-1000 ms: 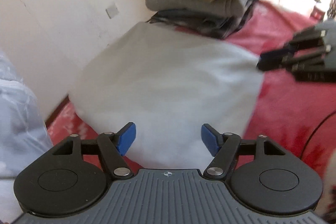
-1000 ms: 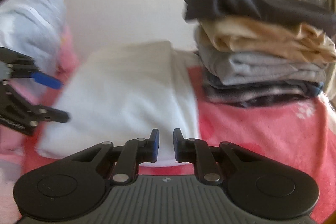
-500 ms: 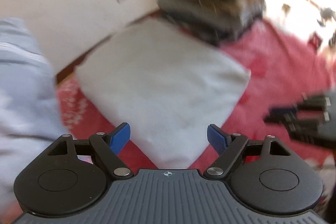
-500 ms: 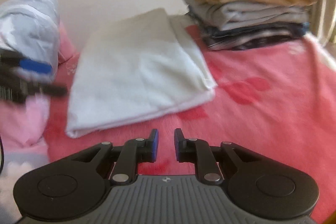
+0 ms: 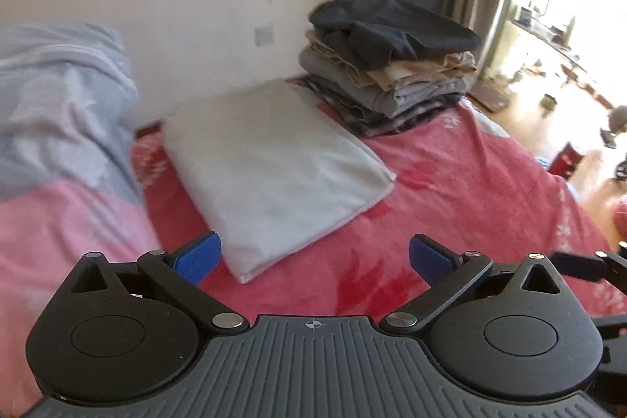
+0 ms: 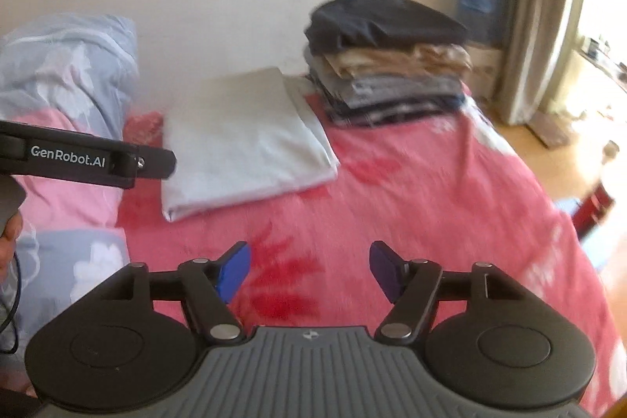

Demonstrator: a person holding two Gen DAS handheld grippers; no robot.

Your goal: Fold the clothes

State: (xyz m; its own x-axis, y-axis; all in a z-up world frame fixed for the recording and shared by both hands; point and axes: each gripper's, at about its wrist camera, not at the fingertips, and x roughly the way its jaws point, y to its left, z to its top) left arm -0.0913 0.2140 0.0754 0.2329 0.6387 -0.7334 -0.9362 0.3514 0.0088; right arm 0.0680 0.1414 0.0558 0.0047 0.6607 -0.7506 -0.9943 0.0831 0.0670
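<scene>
While the left wrist view looked down the bed, the folded white garment lay flat on the red bedspread as a neat rectangle, its near corner just ahead of the left claw. That claw stood wide, holding nothing. Behind the garment a stack of folded clothes rose beside the wall, a dark piece on top. Half a second earlier the garment filled more of this view and the picture was blurred; now it sat farther off and sharp.

From the right wrist view, the folded white garment lay near the stack of folded clothes, well ahead of the right claw. That claw, nearly closed before, had spread wide and empty. The left claw reached in from the left.
</scene>
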